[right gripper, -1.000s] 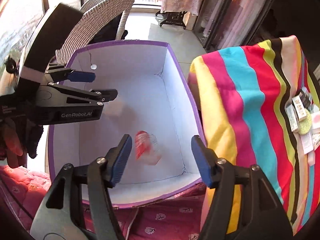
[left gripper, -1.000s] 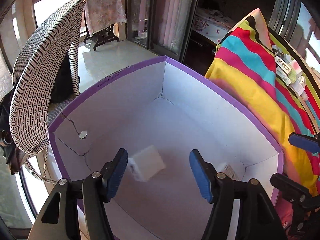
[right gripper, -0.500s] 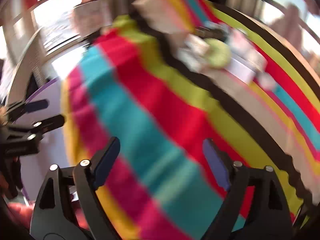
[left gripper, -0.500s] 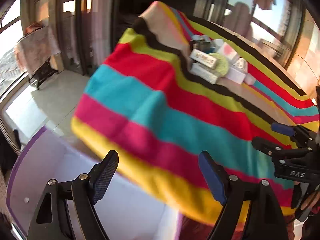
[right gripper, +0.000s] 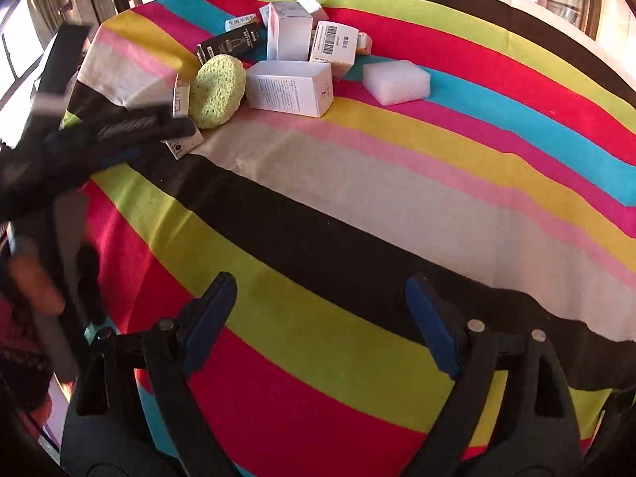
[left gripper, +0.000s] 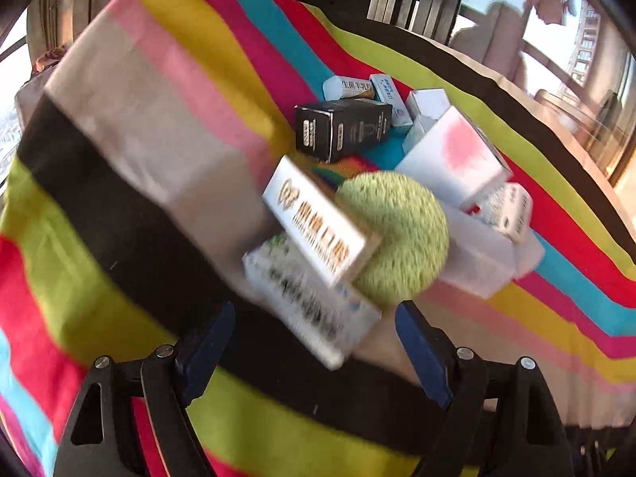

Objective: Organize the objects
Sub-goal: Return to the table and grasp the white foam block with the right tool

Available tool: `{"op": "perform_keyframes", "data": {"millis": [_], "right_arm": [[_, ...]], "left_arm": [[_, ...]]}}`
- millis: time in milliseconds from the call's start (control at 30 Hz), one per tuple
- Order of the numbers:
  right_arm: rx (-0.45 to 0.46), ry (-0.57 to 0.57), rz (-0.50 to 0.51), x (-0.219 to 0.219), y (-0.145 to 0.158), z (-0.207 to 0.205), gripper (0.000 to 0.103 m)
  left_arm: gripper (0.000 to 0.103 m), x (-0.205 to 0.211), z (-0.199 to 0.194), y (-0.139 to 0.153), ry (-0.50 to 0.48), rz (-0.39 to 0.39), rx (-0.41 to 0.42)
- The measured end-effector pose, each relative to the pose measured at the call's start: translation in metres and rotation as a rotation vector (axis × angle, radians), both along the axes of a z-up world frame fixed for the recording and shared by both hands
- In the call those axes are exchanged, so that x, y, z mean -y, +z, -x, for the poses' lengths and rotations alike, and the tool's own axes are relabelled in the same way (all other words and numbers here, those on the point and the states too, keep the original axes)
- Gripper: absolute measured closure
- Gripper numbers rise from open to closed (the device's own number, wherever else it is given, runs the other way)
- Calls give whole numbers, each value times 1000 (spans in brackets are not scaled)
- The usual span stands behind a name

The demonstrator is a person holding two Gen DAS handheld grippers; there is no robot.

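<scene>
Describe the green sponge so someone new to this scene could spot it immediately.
On the striped tablecloth, find the cluster of small cartons at the far end. At its near edge the green sponge leans against a white printed box. It is the only round, porous, lime-coloured item among rectangular boxes.

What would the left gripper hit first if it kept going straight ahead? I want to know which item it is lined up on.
Most likely the blurred white box nearest the open left gripper, just ahead of the green round sponge. Depth is uncertain.
</scene>
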State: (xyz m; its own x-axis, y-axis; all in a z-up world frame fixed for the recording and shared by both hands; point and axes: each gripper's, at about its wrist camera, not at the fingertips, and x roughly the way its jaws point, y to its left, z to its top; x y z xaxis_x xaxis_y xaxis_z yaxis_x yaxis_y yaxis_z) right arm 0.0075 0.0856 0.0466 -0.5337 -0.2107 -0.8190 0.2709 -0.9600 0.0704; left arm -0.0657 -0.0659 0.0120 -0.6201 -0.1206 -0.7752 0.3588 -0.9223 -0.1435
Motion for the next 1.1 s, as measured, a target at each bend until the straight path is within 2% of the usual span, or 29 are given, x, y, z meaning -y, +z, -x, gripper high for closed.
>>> {"op": "perform_keyframes", "data": {"millis": [100, 233, 300, 433, 500, 567, 700, 900, 933, 967, 1100], "right_arm": [[1, 33, -2, 5, 0, 1, 13], [-28, 88, -24, 11, 7, 1, 13], [-42, 117, -39, 12, 8, 7, 13], [-38, 125, -79, 5, -1, 47, 13], [-32, 123, -81, -2, -3, 70, 13], [-22, 108, -87, -9, -5, 99, 13], [-3, 40, -87, -20, -5, 153, 12], [-22, 59, -85, -10, -6, 200, 11], [-24, 65, -85, -9, -5, 200, 21], [-33, 68, -85, -8, -3, 196, 39], [-22, 71, -89, -7, 4, 149, 39]], "left_arm": [[19, 4, 10, -7, 22, 38, 44], [20, 8, -23, -4, 21, 96, 32], [23, 13, -37, -5, -7, 66, 13], [20, 23, -35, -7, -36, -2, -13], [11, 18, -30, -9, -51, 7, 1], [7, 13, -26, -10, -66, 34, 26], [7, 11, -28, -10, -63, 43, 30], [7, 12, -27, -11, -56, 40, 28], [7, 12, -26, -11, -55, 41, 29], [7, 12, -26, -11, -56, 42, 29], [6, 12, -22, -12, -58, 41, 32]]}}
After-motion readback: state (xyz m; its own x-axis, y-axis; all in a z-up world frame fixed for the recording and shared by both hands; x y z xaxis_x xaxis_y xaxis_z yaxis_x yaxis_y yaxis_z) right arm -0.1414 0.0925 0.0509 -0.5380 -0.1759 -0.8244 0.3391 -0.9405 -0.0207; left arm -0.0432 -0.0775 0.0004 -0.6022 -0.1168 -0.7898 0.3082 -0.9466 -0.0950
